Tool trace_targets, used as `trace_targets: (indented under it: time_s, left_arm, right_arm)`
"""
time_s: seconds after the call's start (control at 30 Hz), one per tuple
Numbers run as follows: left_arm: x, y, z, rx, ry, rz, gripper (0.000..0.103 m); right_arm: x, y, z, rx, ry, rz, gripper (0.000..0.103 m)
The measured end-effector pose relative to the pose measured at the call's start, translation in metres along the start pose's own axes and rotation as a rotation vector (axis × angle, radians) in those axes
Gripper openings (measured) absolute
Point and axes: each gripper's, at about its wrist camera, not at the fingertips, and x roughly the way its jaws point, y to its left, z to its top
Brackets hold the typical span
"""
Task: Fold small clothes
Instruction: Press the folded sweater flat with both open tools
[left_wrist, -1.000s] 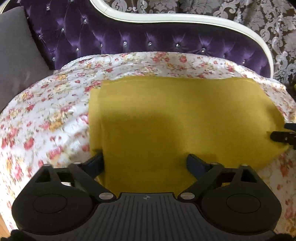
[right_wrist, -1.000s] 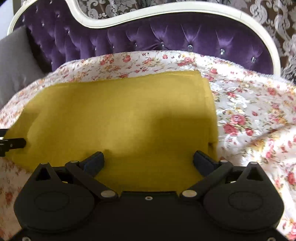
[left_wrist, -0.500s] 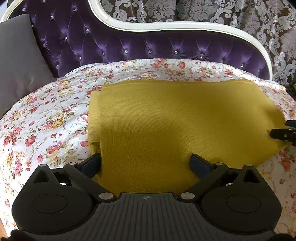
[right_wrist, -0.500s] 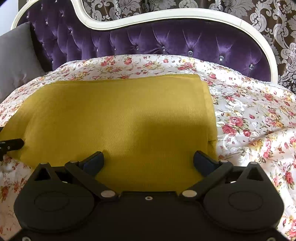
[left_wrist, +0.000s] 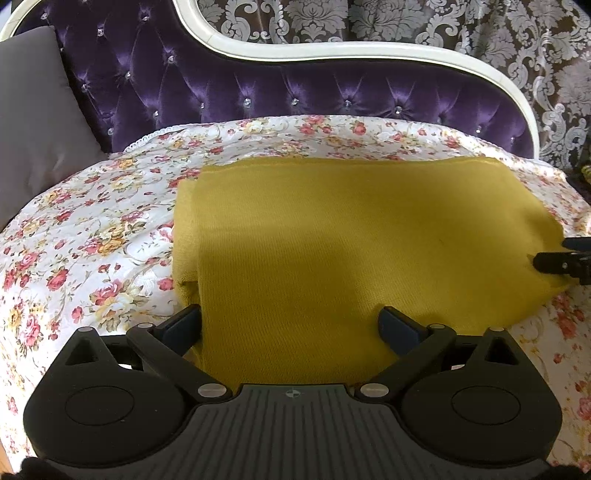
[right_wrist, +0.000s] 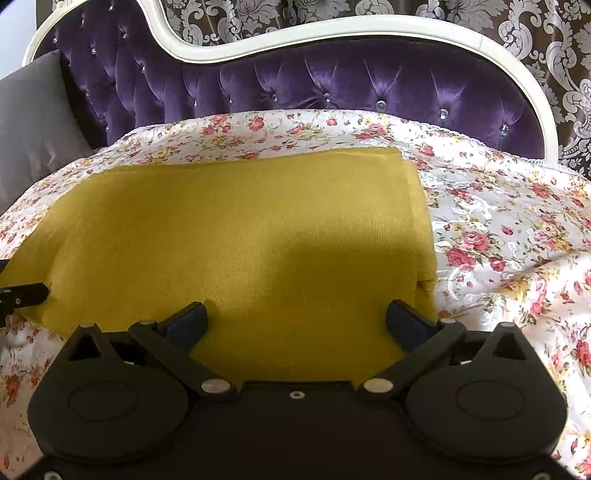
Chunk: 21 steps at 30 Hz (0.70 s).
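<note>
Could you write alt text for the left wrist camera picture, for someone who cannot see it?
A mustard-yellow knitted garment lies folded flat on a floral bedspread, with the left claw open over its near edge. Behind stands a purple tufted headboard; the right claw's tip shows at the right edge.

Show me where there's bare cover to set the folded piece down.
Bare floral bedspread lies left of the mustard-yellow garment, toward the grey pillow; more lies right of it. A thin strip runs below the purple headboard. The middle is taken.
</note>
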Motion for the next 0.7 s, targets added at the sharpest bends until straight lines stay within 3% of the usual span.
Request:
trace_targets:
  time_s: [0.27,0.43,0.5,0.6,0.7]
  left_arm:
    - [-0.002,-0.003,0.0,0.02,-0.002,0.006,0.1]
    - [-0.011,-0.006,-0.001,0.016,0.003,0.024,0.091]
    - [-0.018,-0.008,0.002,0.01,0.013,0.026,0.082]
    - [-0.027,-0.013,0.01,-0.018,0.027,0.013,0.082]
    - [-0.035,-0.025,0.024,-0.005,-0.01,0.031,0.082]
  right_arm:
    - [0.001,-0.002,0.0,0.008,-0.002,0.013,0.103]
    - [0.0,-0.004,0.0,0.018,-0.008,0.021,0.103]
    - [0.0,-0.005,0.0,0.02,-0.009,0.024,0.103]
    - [-0.001,-0.007,-0.001,0.03,-0.016,0.032,0.103]
    - [-0.002,-0.008,-0.001,0.042,-0.021,0.042,0.103]
